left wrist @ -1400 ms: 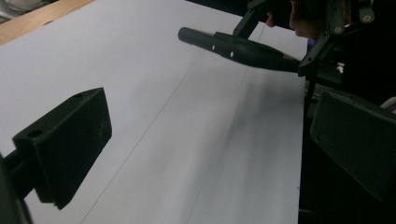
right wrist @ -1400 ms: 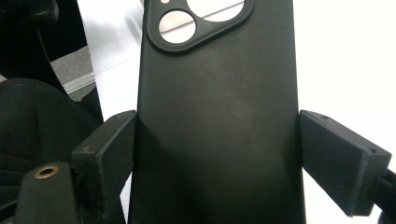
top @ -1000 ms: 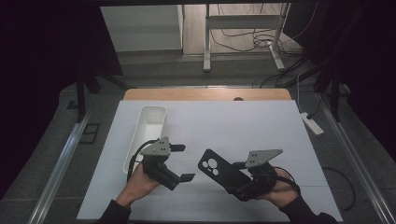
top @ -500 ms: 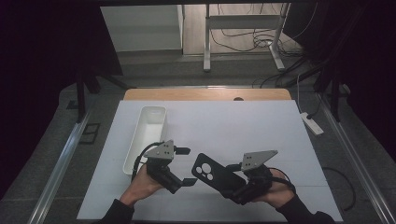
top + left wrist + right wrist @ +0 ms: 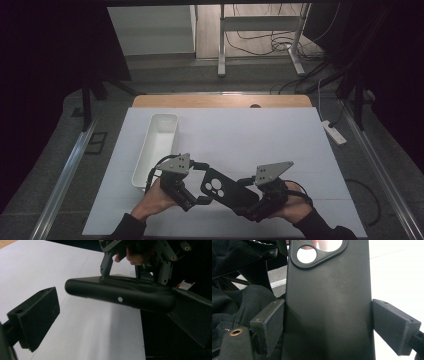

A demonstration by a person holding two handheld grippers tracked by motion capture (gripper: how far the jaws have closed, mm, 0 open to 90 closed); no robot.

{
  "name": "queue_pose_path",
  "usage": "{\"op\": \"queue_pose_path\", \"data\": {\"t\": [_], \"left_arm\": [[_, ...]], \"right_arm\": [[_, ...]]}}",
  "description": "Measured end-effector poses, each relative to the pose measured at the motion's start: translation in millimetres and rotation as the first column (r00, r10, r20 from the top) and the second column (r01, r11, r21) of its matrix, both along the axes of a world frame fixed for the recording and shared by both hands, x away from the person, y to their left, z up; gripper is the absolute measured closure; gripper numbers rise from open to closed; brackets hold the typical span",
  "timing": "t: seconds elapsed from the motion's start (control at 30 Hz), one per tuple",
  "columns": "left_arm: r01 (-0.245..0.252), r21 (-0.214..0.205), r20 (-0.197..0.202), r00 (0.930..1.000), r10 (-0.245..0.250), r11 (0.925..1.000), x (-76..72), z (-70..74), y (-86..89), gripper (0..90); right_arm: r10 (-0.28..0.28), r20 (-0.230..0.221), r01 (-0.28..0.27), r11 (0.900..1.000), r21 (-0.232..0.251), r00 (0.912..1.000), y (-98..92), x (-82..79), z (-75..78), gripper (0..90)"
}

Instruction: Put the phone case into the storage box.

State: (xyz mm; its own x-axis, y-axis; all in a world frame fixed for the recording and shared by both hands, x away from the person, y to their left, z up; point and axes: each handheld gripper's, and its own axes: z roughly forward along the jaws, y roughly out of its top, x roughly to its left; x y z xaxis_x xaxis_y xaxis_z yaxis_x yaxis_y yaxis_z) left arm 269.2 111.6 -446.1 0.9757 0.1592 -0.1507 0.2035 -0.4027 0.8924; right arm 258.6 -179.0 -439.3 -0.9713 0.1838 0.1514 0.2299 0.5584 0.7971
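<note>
Black phone case (image 5: 226, 190) hangs above the near edge of the white counter (image 5: 250, 135), between the two tools. Its two long edges are clenched by the right tool (image 5: 250, 200), pads pressing on both sides. At the case's camera end the left tool (image 5: 200, 186) is released, with the case's rim between its spread jaws. Off to the left lies a white tray (image 5: 159, 145).

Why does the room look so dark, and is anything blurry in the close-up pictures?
High view: the white table is evenly lit while the surrounding room falls into near black. Left gripper view: the black phone case is soft and out of focus, being so close. Right gripper view: the white background is overexposed, and the case's matte surface shows a faint sheen.
</note>
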Motion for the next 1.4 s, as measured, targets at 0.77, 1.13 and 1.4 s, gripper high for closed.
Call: {"op": "queue_pose_path", "data": {"t": [0.77, 1.13, 1.4], "left_arm": [[0.117, -0.071, -0.033, 0.9922, -0.120, 0.9905, -2.3, -1.2, -2.1, 9.6], [0.130, -0.079, -0.059, 0.9890, -0.135, 0.9883, -1.0, -1.1, -1.0, 13.6], [0.115, -0.055, -0.076, 0.9899, -0.119, 0.9918, -0.9, 2.1, -2.5, 15.1]], "right_arm": [[0.088, -0.001, -0.088, 0.9960, 0.016, 0.9961, 2.2, -1.9, 0.0, 14.5], [0.105, 0.016, -0.105, 0.9945, 0.007, 0.9944, 1.7, -2.1, -1.7, 14.5], [0.101, 0.032, -0.101, 0.9949, 0.003, 0.9944, 1.2, -1.4, -2.8, 14.1]]}}
